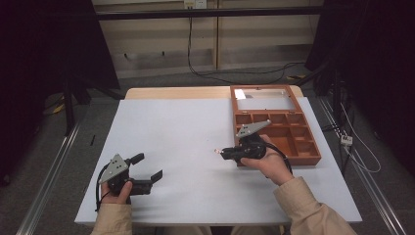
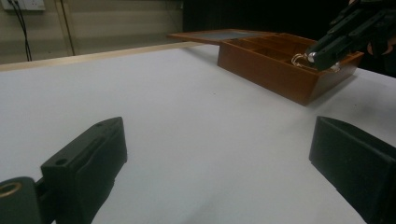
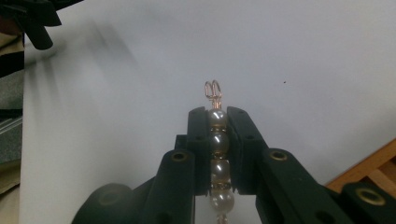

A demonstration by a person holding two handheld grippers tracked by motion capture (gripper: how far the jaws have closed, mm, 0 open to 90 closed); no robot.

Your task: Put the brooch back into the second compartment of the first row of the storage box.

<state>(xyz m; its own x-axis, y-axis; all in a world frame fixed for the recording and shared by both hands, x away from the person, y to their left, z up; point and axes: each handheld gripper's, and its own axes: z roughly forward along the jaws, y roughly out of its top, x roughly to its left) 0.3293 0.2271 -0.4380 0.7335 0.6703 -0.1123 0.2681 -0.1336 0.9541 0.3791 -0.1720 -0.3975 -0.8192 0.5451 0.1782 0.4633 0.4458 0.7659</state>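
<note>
Your right gripper [image 3: 216,122] clamps the pearl strand [image 3: 217,140], lifted beside the box [image 1: 302,152] at the table's right edge; placing remains, left gripper [image 1: 147,167] wide, empty.

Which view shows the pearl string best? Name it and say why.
The right gripper view: the pearl string sits close up between the right gripper, four beads and a gold loop clear. The left gripper view shows a small glint; the high view a pinkish speck.

Pearl string [image 3: 217,140] with copper wire loops, pinched lengthwise between right hand-held gripper [image 3: 217,122] pads, loops jutting past the tips.
</note>
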